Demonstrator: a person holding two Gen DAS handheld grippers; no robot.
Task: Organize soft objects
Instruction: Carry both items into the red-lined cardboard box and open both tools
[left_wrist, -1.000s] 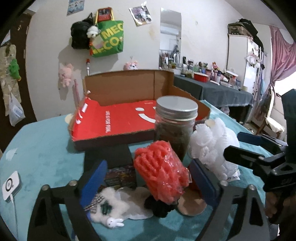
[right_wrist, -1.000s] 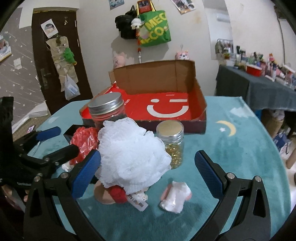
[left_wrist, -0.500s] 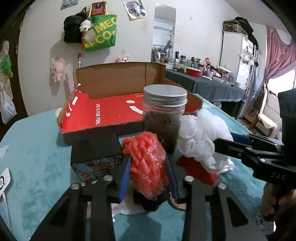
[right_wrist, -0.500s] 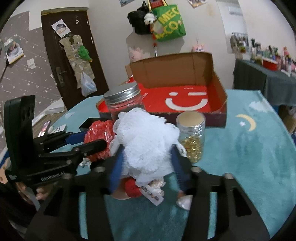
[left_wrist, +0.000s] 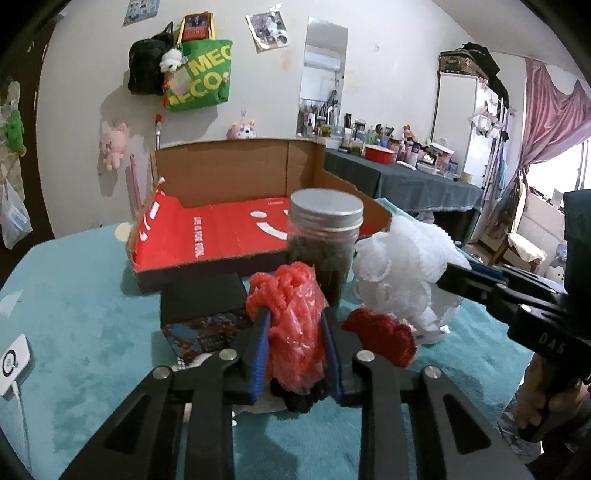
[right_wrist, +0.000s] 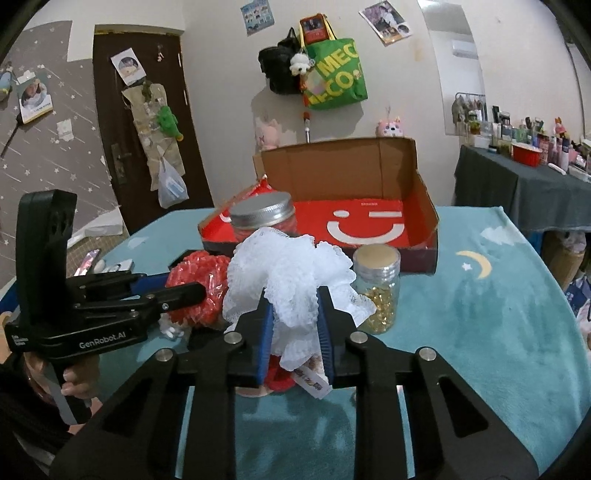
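Note:
A red mesh puff sits between the blue pads of my left gripper. Its jaws are still closing and the pads press into its sides. A white mesh puff with a paper tag is squeezed in my right gripper, which is shut on it. The two puffs are side by side, the red puff left of the white one. Behind them lies an open cardboard box with a red floor and a white smiley face.
A dark jar with a silver lid stands just behind the puffs. A small jar of gold beads stands right of the white puff. A black box and a red knitted piece lie on the teal cloth.
Both grippers went from wide open to closed: the left on the red puff, the right on the white puff. The right gripper shifted slightly with its puff.

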